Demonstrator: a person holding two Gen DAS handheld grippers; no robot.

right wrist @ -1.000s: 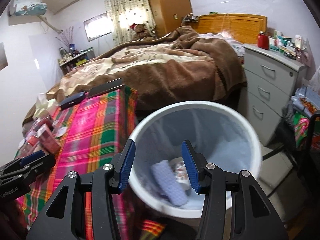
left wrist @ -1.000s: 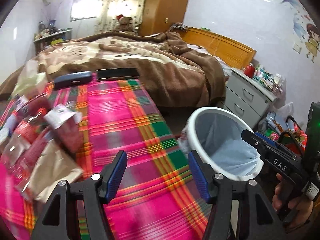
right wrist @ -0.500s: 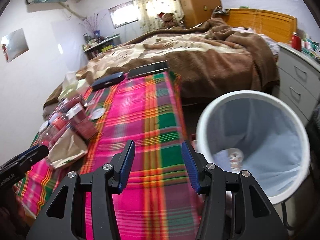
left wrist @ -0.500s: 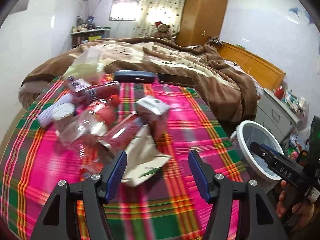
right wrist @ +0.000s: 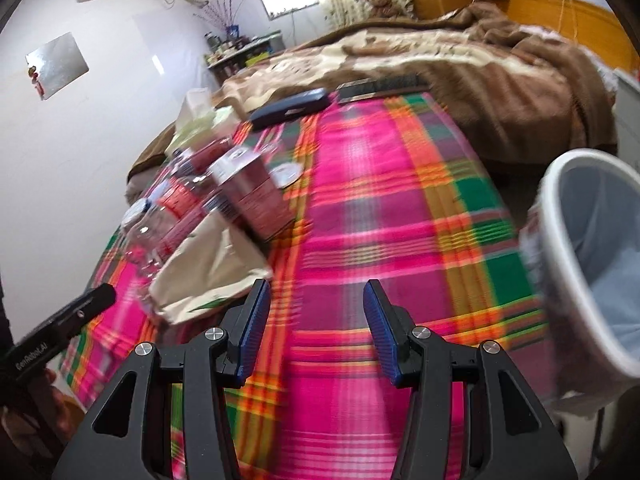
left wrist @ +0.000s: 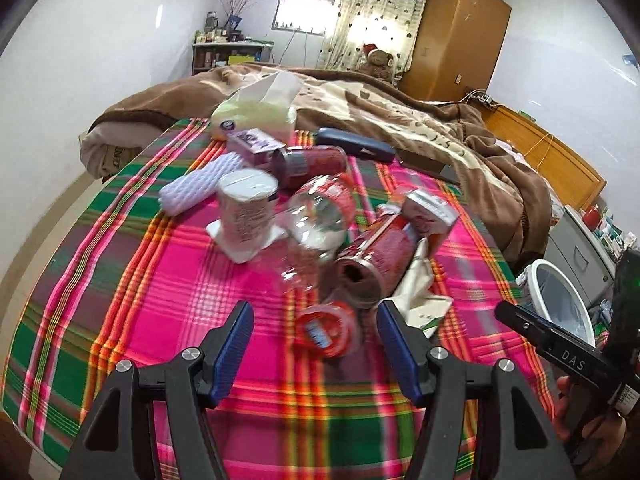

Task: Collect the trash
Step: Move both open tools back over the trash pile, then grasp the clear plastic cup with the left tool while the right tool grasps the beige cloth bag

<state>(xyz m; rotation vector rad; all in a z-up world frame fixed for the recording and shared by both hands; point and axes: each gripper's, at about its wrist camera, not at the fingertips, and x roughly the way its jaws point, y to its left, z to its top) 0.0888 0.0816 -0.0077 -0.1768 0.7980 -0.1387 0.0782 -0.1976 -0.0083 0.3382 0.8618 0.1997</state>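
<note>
Left wrist: plaid tablecloth [left wrist: 168, 280], brown bed blanket [left wrist: 460, 128], wardrobe [left wrist: 460, 32]

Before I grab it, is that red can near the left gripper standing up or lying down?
Lying down. The red can rests on its side on the plaid cloth, its open end facing the camera.

Bedroom interior. A bed [left wrist: 420, 120] under a brown blanket serves as landmark. Behind it: a lit, curtained window [left wrist: 376, 20] and a wooden wardrobe [left wrist: 460, 36]. To its left: a white wall [left wrist: 80, 60] and a cluttered shelf [left wrist: 228, 50]. To its right: an orange headboard [left wrist: 552, 160] and a grey drawer cabinet [left wrist: 576, 244].
</note>
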